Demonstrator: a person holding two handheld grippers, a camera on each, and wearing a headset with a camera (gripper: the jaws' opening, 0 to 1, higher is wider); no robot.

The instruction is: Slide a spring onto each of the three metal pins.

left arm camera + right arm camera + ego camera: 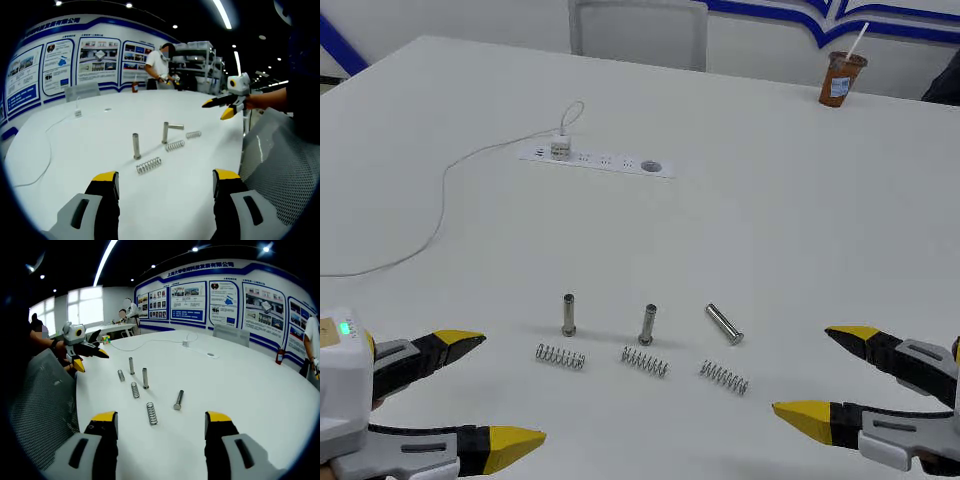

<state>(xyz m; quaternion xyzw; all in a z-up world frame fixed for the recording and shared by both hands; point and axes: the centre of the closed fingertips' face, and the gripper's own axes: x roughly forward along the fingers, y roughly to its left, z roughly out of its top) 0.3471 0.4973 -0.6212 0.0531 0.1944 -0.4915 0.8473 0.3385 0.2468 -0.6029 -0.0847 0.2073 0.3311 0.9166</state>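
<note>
Steel pins, two upright, one lying, sit behind coiled springs; left gripper and right gripper gape empty.

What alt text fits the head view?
The left pin and middle pin stand upright on a white table, the right pin lies on its side, with the left spring, middle spring and right spring lying loose before them. The open left claw and open right claw flank them at the bottom. A power strip and drink cup sit farther back.
</note>
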